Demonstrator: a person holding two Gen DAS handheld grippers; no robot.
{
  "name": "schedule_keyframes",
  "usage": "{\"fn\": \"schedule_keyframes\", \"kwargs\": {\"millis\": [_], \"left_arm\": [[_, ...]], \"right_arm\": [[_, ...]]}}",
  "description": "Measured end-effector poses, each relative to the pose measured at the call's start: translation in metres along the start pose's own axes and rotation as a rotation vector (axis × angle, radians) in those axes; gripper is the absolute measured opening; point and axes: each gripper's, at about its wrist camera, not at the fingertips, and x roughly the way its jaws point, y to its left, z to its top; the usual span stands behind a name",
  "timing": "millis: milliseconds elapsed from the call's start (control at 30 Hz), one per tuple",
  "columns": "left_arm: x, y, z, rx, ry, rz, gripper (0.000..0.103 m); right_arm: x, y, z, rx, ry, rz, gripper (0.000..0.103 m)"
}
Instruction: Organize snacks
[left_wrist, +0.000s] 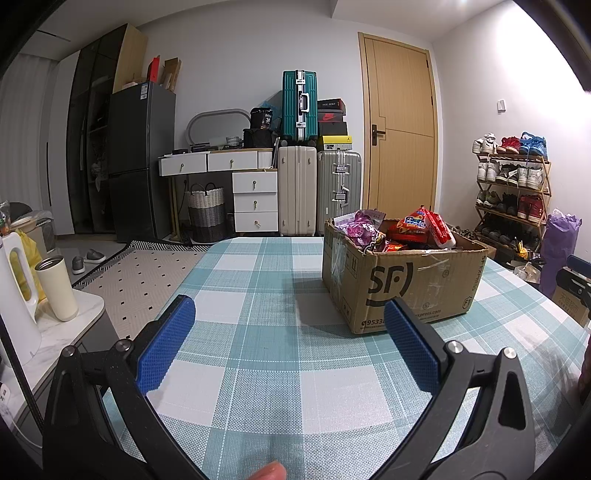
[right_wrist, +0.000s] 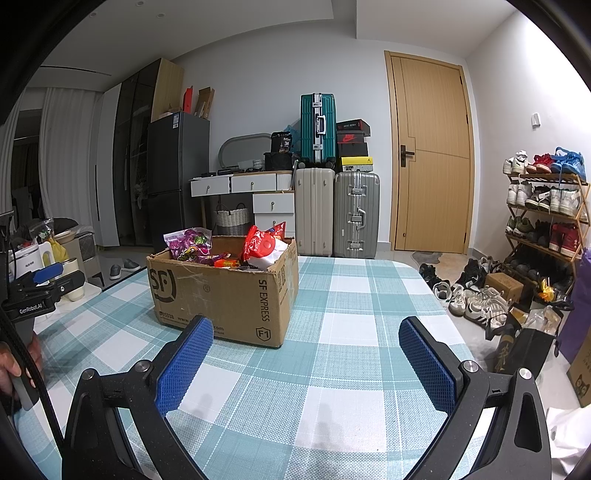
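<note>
Two grippers in view, both empty. Left gripper (left_wrist: 288, 314) sits at lower centre of the left wrist view, blue pads (left_wrist: 164, 347) spread wide, nothing between them, over the teal-and-white checked tablecloth (left_wrist: 258, 266). Right gripper (right_wrist: 306, 332) at lower centre of the right wrist view, jaws likewise wide apart and empty. Cardboard box (left_wrist: 402, 284) marked "SF" stands on the cloth, right of centre in the left wrist view, left of centre in the right wrist view (right_wrist: 221, 291); flaps open. Snacks inside: purple packet (right_wrist: 188, 247) toward the left of the box, red-and-white packet (right_wrist: 264, 249) toward its right, smaller orange wrappers between them. Neither gripper touches the box. Left gripper also visible at the left edge of the right wrist view, held by a hand (right_wrist: 11, 365). Fingertip (left_wrist: 271, 470) at the bottom edge of the left wrist view.
</note>
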Motion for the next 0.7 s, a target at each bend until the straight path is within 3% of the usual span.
{"fn": "schedule_keyframes", "kwargs": {"millis": [700], "left_arm": [[0.0017,0.0014,-0.0013,-0.001,0.000,0.007,0.102]], "right_arm": [[-0.0007,0.0000,0.0003,0.001,0.000,0.000,0.102]]}}
